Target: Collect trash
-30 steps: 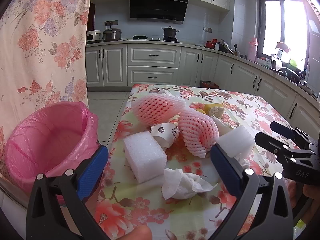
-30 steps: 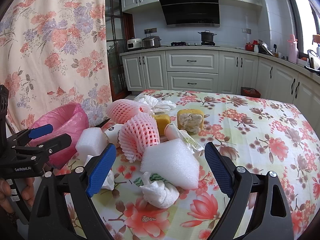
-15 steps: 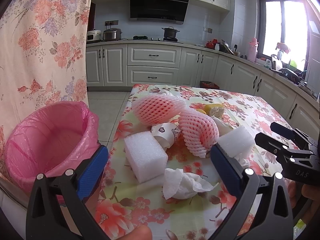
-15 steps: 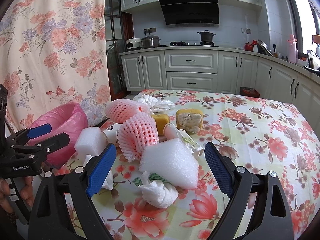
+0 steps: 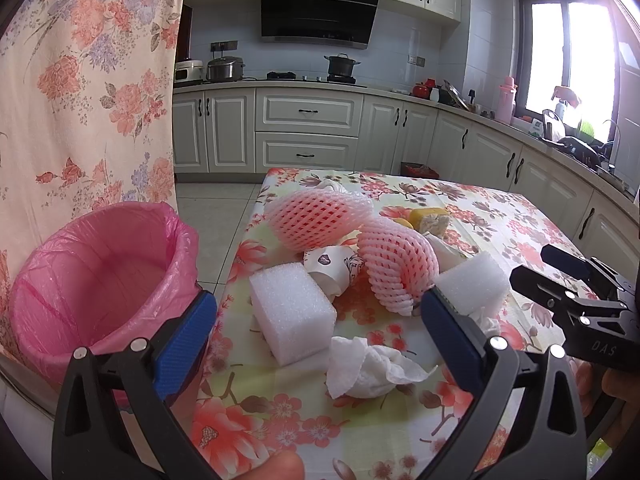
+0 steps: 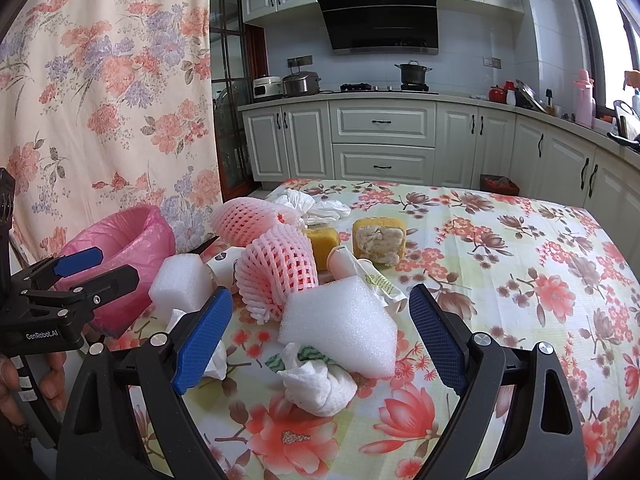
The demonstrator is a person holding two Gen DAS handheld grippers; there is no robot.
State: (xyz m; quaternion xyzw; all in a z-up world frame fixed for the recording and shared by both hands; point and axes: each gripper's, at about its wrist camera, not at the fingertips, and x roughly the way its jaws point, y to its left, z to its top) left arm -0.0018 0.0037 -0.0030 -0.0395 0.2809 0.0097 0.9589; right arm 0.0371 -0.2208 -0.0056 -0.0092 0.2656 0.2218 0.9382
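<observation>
Trash is piled on the floral tablecloth [image 5: 500, 216]: a white foam block [image 5: 290, 312], a crumpled tissue [image 5: 370, 366], a paper cup [image 5: 332, 270], two pink foam nets [image 5: 394, 268] [image 5: 316, 220] and a second foam block [image 5: 470, 284]. My left gripper [image 5: 316, 340] hovers open over the near foam block and tissue, holding nothing. In the right wrist view my right gripper [image 6: 320, 332] stands open around the big foam block [image 6: 340, 330], above a balled tissue [image 6: 320, 384]. A bin with a pink liner [image 5: 96, 276] stands left of the table.
Yellow cake pieces [image 6: 378, 236] and a white plastic bag [image 6: 308, 204] lie further back on the table. A floral curtain [image 5: 80, 80] hangs on the left behind the bin [image 6: 120, 240]. White kitchen cabinets [image 5: 308, 136] run along the back and right.
Both grippers have stayed open and almost still; the right view has crept slightly toward the pile. Nothing has been taken hold of.
</observation>
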